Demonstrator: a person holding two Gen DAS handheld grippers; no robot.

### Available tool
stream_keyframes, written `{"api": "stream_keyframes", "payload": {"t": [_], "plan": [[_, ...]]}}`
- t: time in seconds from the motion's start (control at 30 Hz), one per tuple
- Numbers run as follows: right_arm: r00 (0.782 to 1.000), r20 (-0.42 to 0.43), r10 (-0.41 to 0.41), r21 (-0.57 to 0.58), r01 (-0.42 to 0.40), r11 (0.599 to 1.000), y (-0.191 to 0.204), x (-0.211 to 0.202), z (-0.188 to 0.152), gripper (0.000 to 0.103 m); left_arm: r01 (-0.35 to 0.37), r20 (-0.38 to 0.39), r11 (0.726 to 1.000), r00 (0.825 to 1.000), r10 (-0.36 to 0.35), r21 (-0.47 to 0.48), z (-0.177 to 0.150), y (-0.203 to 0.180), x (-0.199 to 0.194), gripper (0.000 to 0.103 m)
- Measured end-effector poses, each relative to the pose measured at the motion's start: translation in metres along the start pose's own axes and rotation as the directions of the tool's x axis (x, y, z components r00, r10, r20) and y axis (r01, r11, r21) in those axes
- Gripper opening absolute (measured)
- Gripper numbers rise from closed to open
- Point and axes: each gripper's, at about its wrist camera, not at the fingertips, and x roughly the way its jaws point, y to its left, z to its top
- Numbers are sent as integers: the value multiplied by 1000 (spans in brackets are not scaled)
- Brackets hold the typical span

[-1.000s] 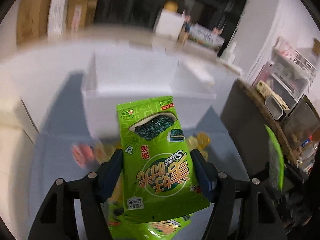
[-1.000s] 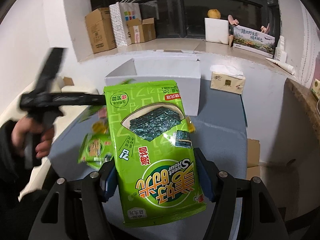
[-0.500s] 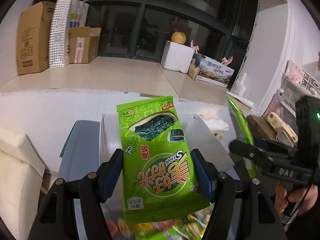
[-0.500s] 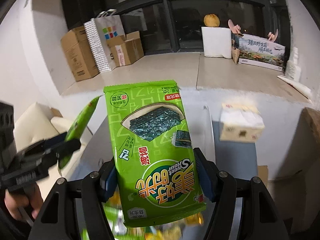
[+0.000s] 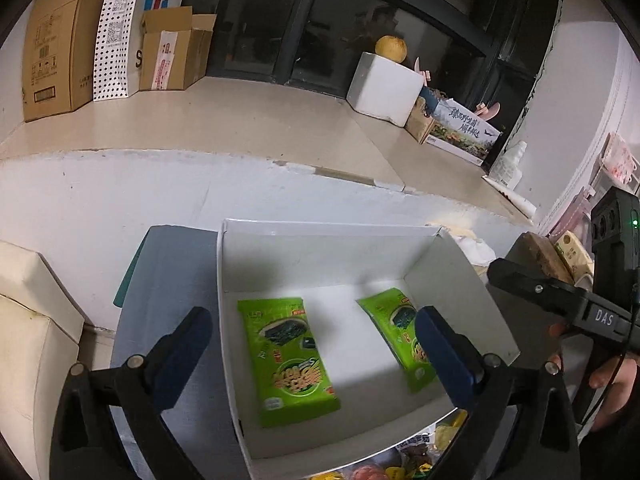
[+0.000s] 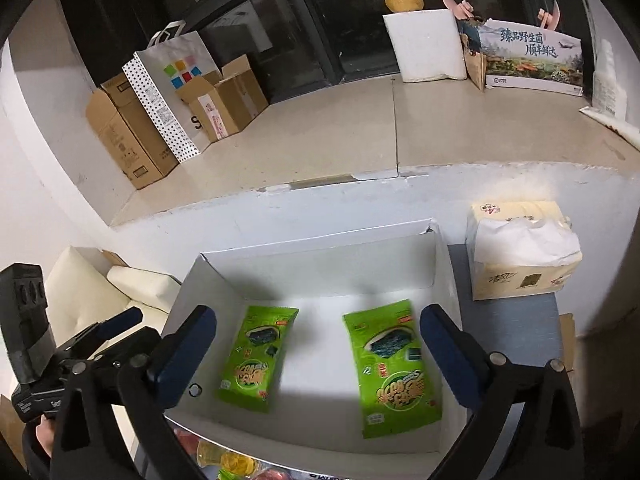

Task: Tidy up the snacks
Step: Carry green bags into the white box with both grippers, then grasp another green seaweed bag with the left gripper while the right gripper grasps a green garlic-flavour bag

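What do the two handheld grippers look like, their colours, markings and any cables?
Both the left gripper and the right gripper have matte black scissor-like arms with silver rivets and dark blue finger pads. From the left camera, the right gripper's black body shows white "DAS" lettering, a green indicator light and a thin black cable.

Looks like I'm in somebody's living room, not a lab.

Past my grippers: a wide window ledge stacked with cardboard boxes and a shopping bag, a cream sofa off left, a tissue pack just right.
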Motion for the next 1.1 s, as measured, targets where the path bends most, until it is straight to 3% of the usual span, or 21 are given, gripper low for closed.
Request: {"api": "stream_keyframes", "payload": {"t": [0.1,0.23,0.33,0.5,0.63,0.73,0.83,0.93,1.0,1.1], "plan": [[1000,22,11,-28,-10,1000,3,-7,-4,103,-8,5,1000,1000,8,15,-5,1,-2,103],[998,40,54,-55,-52,997,9,-23,-13,103,-44,48,993,998,39,108,-16,-10,-17,103],[997,24,77,-97,-75,992,18,-37,-24,103,-23,61,986,998,13,166,-28,-22,-37,103],[998,37,53,-225,-43,973,42,-75,-48,103,-3,81,957,996,-21,289,-58,-46,-77,103],[994,72,76,-261,-55,964,52,-114,-77,103,63,33,907,996,-84,416,-105,-67,-108,103],[988,113,108,-246,-78,966,50,-148,-111,103,128,-47,877,992,-120,464,-149,-80,-118,103],[983,155,98,-203,-66,977,44,-174,-144,103,111,-89,857,993,-76,504,-193,-92,-117,103],[978,191,85,-153,-56,987,36,-194,-172,103,141,-153,843,986,-71,519,-224,-101,-109,103],[975,204,84,-113,-61,992,30,-204,-185,103,163,-185,830,980,-74,533,-233,-109,-103,103],[976,207,69,-91,-51,995,24,-215,-202,103,167,-214,786,976,-45,596,-241,-120,-90,103]]}}
